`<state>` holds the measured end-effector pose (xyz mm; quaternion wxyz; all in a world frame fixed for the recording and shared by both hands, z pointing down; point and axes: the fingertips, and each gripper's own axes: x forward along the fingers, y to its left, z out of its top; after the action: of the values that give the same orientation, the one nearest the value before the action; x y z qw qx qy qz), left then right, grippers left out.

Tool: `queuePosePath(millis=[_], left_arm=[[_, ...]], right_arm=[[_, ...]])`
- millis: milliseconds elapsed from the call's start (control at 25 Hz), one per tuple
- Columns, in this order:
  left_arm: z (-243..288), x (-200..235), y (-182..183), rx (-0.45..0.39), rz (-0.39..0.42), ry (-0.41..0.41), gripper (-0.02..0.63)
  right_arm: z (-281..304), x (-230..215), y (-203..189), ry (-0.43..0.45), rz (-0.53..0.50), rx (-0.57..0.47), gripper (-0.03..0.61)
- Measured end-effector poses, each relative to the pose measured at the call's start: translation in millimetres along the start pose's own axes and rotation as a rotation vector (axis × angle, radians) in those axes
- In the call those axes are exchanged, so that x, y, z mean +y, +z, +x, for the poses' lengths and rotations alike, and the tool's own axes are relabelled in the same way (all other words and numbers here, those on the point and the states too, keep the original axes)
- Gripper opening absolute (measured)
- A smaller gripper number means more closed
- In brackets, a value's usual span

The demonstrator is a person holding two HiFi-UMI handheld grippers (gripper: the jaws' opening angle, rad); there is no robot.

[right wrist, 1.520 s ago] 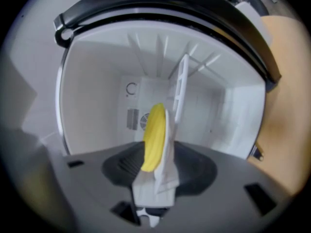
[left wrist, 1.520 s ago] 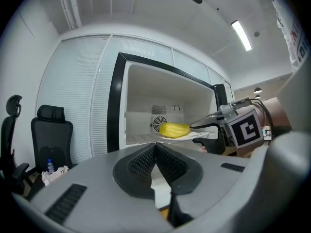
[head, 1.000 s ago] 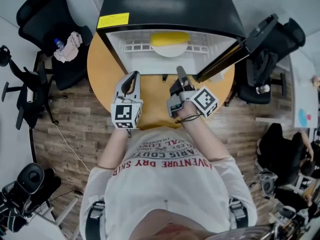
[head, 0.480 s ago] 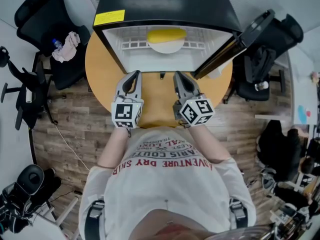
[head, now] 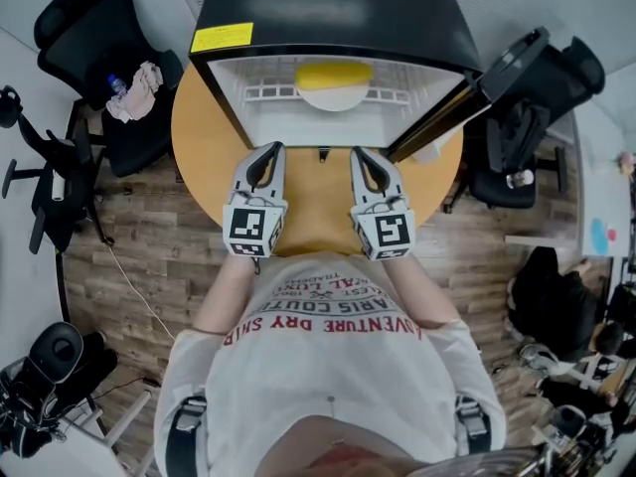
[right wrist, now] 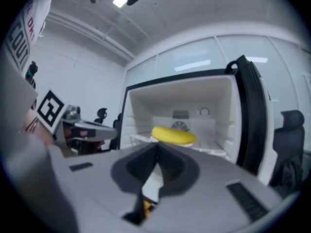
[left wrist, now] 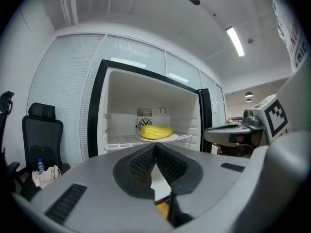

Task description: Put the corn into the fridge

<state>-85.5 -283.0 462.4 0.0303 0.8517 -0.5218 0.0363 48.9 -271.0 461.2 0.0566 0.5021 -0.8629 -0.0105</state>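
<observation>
The yellow corn point(head: 336, 72) lies on a white plate point(head: 333, 95) on the wire shelf inside the open fridge point(head: 328, 13). Both gripper views look straight into the fridge at the corn point(left wrist: 156, 131) point(right wrist: 174, 135). My left gripper point(head: 274, 150) and right gripper point(head: 355, 153) hover side by side over the round wooden table point(head: 204, 142), just in front of the fridge opening and apart from the corn. Both point level at the fridge. Each has its jaws shut tip to tip with nothing between them, as the left gripper point(left wrist: 155, 145) and right gripper point(right wrist: 156, 145) views show.
The fridge door point(head: 475, 85) stands open at the right, reaching over the table's edge. A black office chair point(head: 94, 38) with a cloth and a bottle point(head: 131, 92) stands at the left; another chair point(head: 532, 117) is behind the door. Wood floor surrounds the table.
The right gripper has rolled from a tilted pose to upright, its marker cube now facing up, and shifted slightly beside the left one. The left gripper has stayed put.
</observation>
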Motion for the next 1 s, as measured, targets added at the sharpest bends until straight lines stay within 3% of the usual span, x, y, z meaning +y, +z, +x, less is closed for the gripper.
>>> queuePosePath(millis=[800, 1000], left_arm=[[8, -14, 13, -0.024, 0.103, -0.051, 0.029], [10, -17, 13, -0.025, 0.078, -0.062, 0.028]], right_arm=[[17, -12, 0, 0.023, 0.007, 0.019, 0.028], [18, -9, 1, 0.054, 0.024, 0.013, 0.028]])
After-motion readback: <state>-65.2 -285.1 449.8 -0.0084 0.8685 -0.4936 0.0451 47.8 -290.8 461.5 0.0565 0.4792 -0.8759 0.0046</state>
